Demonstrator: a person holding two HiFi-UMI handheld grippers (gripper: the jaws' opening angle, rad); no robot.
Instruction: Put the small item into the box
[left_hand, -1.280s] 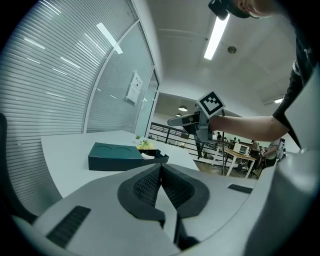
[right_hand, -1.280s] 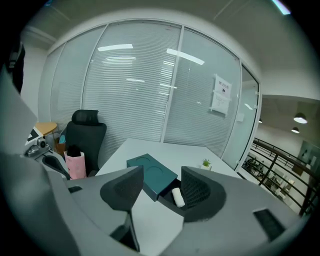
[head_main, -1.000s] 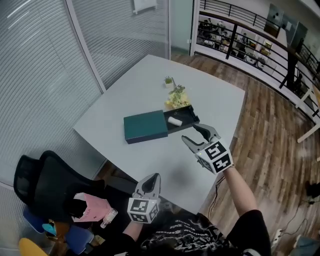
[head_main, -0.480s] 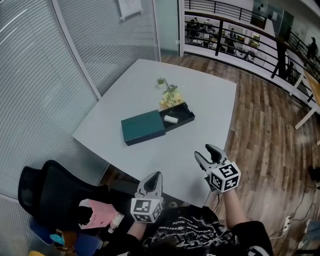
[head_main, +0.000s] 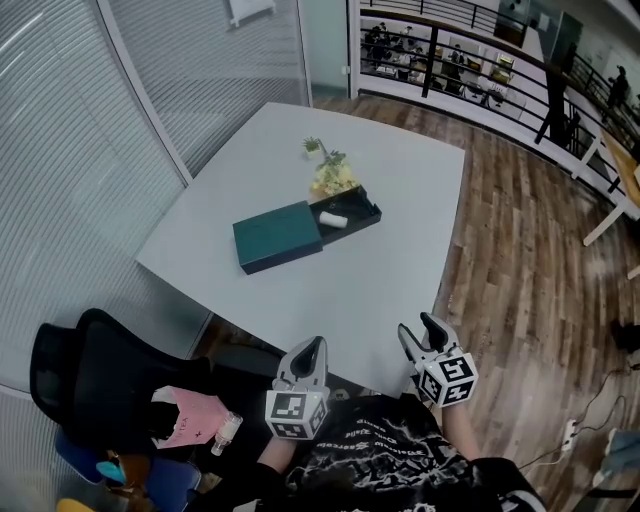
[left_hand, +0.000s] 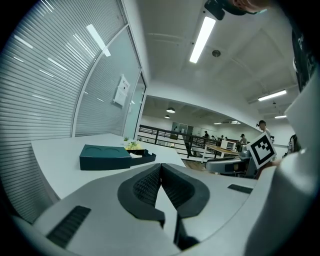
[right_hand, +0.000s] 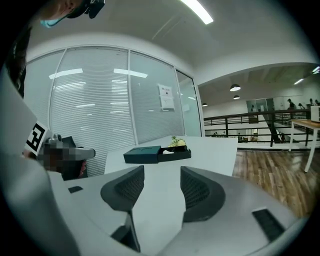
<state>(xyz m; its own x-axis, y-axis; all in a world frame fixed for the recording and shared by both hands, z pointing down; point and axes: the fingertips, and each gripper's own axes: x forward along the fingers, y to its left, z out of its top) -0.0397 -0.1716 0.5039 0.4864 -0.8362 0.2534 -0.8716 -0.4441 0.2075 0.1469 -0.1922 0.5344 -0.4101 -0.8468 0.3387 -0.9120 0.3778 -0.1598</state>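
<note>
A dark green box lies on the white table, its black drawer slid out to the right. A small white item rests in the drawer. Both grippers hang near me, off the table's front edge and far from the box. My left gripper is shut with nothing between its jaws. My right gripper is open and empty. The left gripper view shows the box far beyond the shut gripper. In the right gripper view the box and white item lie past the open gripper.
A small plant with yellow flowers stands just behind the drawer. A black office chair with a pink item on it sits at my lower left. Wooden floor runs along the table's right side, and glass walls with blinds stand to the left.
My right gripper has drawn back from beside the drawer to the table's front edge near my body, still open and empty. The left gripper has kept its place.
</note>
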